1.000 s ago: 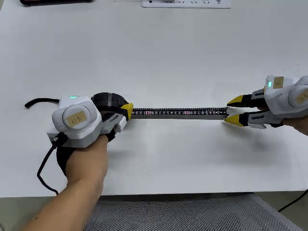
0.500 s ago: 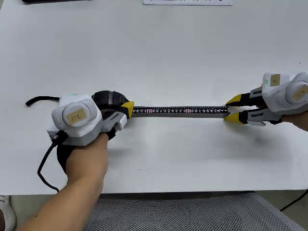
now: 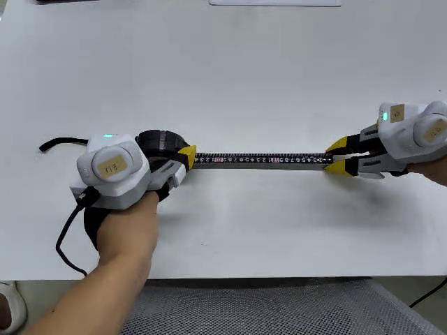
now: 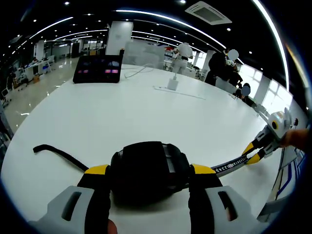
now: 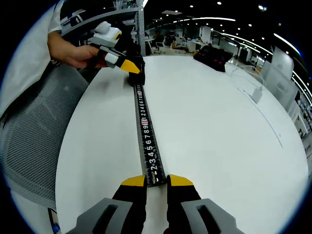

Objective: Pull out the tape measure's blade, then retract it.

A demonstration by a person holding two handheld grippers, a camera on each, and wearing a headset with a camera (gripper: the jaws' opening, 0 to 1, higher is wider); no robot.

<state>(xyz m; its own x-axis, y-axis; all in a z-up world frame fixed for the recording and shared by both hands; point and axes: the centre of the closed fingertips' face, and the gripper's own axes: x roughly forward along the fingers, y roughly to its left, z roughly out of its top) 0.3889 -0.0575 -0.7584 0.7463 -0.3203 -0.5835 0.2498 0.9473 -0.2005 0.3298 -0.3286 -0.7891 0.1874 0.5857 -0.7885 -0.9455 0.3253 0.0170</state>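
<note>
A black tape measure case [image 3: 160, 146] [image 4: 148, 168] lies on the white table, and my left gripper [image 3: 183, 162] [image 4: 151, 170] is shut on it from both sides. Its dark blade [image 3: 258, 159] [image 5: 146, 134] runs out flat to the right across the table. My right gripper [image 3: 336, 156] [image 5: 157, 181] is shut on the blade's end, its yellow tips pinching it. In the right gripper view the left gripper [image 5: 117, 56] with the case sits at the far end of the blade. The right gripper [image 4: 258, 148] also appears at the right of the left gripper view.
A black strap [image 3: 59, 145] trails left from the case. A cable [image 3: 66, 234] hangs from the left gripper over the table's near edge. A mesh chair seat [image 3: 279, 310] lies below that edge. A dark panel [image 4: 97, 73] stands at the far end, with people beyond it.
The right gripper's jaws have closed from a loose gap onto the blade's end. The blade stays about as long; the left gripper keeps hold of the case.
</note>
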